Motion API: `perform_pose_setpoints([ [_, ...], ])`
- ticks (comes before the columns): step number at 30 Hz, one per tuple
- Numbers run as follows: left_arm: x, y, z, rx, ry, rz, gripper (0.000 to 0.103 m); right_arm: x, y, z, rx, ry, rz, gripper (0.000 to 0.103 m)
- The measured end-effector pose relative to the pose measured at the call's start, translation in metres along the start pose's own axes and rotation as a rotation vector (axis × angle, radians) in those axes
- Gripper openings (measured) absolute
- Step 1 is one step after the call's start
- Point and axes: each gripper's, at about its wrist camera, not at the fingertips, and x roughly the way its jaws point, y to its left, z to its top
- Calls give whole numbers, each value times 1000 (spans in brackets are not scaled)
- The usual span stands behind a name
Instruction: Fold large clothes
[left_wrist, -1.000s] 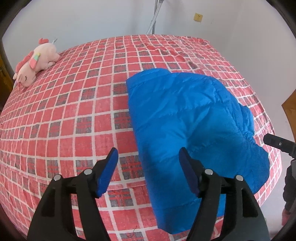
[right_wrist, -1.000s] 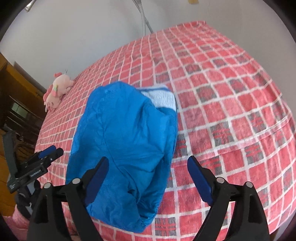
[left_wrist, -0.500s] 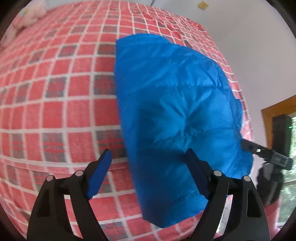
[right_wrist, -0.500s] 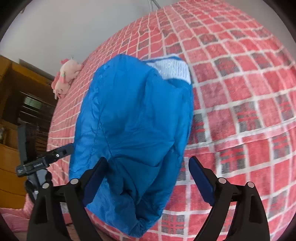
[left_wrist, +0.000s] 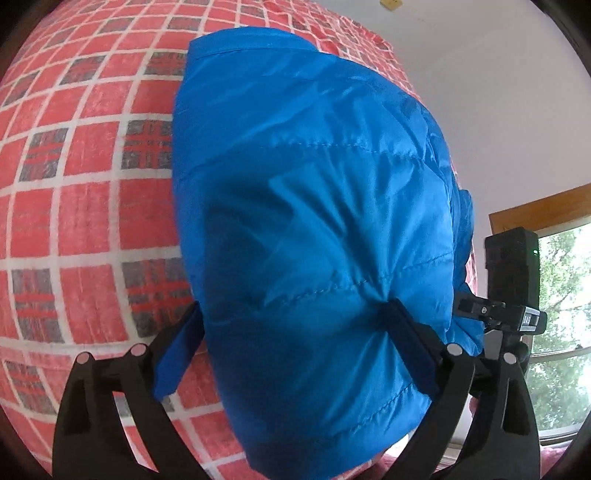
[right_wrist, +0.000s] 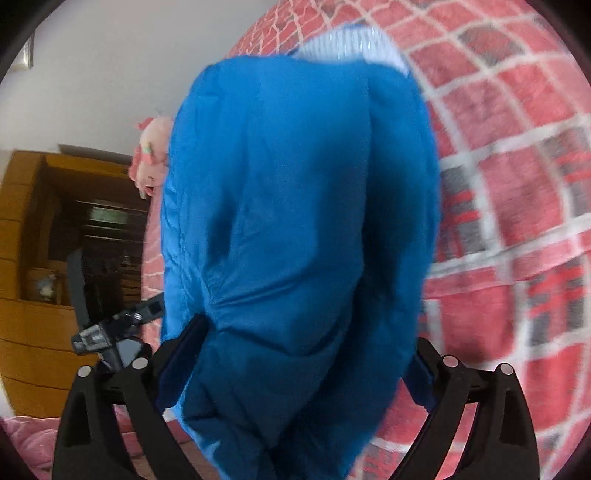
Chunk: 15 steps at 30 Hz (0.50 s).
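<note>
Blue puffer jacket (left_wrist: 314, 221) lies on the red-checked bed (left_wrist: 74, 184); left claw (left_wrist: 295, 350) opening around its hem; right claw (right_wrist: 295, 369) spread wide astride it.

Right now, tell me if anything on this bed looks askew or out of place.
The blue padded jacket lies folded but its near end hangs over the edge of the red checked bed, not fully on it. A pink plush toy lies at the far side. Nothing looks damaged.

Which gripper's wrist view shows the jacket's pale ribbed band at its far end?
The right gripper: beyond its fingers the blue jacket ends in a pale ribbed band; the left gripper view shows only blue quilting.
</note>
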Motion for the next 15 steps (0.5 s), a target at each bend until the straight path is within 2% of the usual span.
perform_pose_setpoints([
  [2,-2,-2,-2,10,-19,-3,83,4,-4,-1,17,-3,40,87],
  [4,-9,-5,-7,32,-38,-9,68,-1,2,-3,-16,-19,36,79],
  [6,-17,-8,-10,50,-62,-17,60,-9,11,-5,-49,-43,44,68],
  [7,-21,-10,-11,54,-75,-23,56,-14,16,-6,-67,-52,48,66],
  [9,-32,-13,-12,62,-103,-31,54,-22,29,-8,-113,-66,57,60],
  [15,-81,-27,-9,106,-236,-28,52,-37,83,-1,-254,-100,74,58],
])
